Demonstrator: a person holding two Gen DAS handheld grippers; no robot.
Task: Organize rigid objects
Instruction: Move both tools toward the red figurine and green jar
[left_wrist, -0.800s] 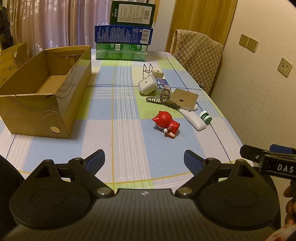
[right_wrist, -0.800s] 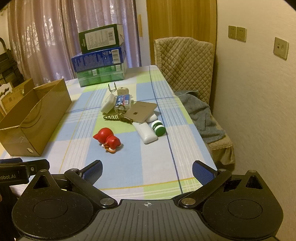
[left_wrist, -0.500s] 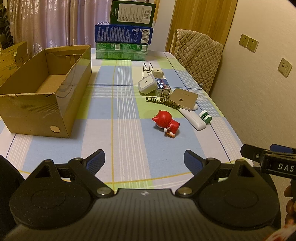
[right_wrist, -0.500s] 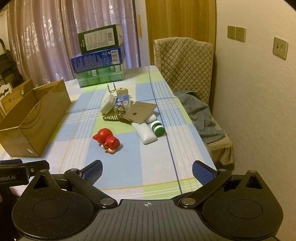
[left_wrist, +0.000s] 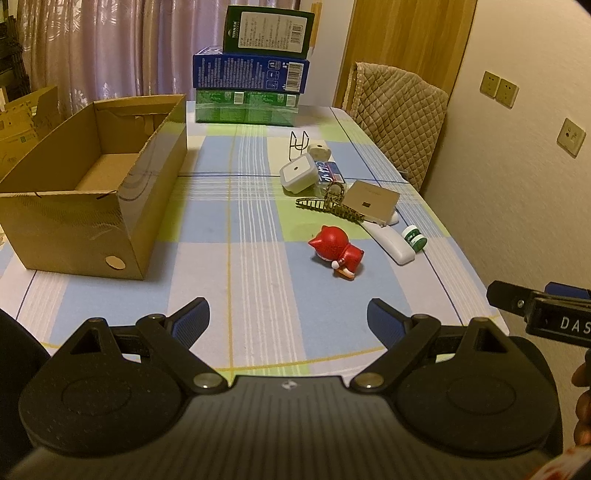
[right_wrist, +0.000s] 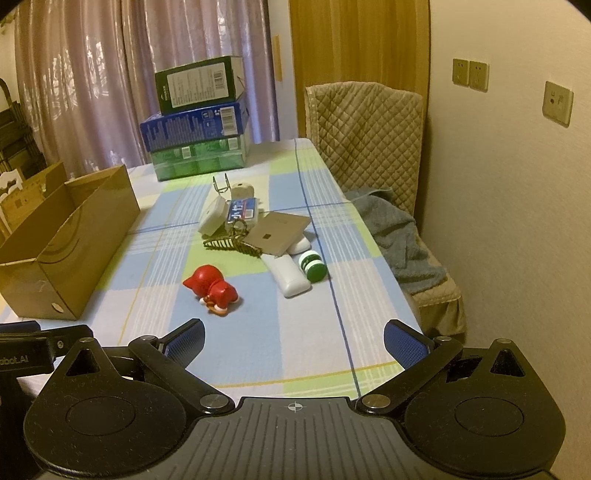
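A red toy figure (left_wrist: 338, 253) lies on its side mid-table; it also shows in the right wrist view (right_wrist: 213, 289). Behind it is a cluster: a white bar (left_wrist: 390, 245), a green-capped jar (left_wrist: 414, 238), a tan square box (left_wrist: 373, 201), a dark hair clip (left_wrist: 332, 206), a white square case (left_wrist: 298, 178) and a wire stand (left_wrist: 298, 143). An open cardboard box (left_wrist: 92, 199) stands at the left. My left gripper (left_wrist: 288, 319) is open and empty above the near table edge. My right gripper (right_wrist: 294, 341) is open and empty, also short of the objects.
Stacked green and blue cartons (left_wrist: 255, 85) stand at the table's far end. A quilted chair (right_wrist: 365, 136) with a grey towel (right_wrist: 399, 236) stands by the right edge, next to the wall. The checked tablecloth (left_wrist: 258, 280) lies between the grippers and the toy.
Both grippers have crept slightly forward toward the objects. Nothing on the table has moved.
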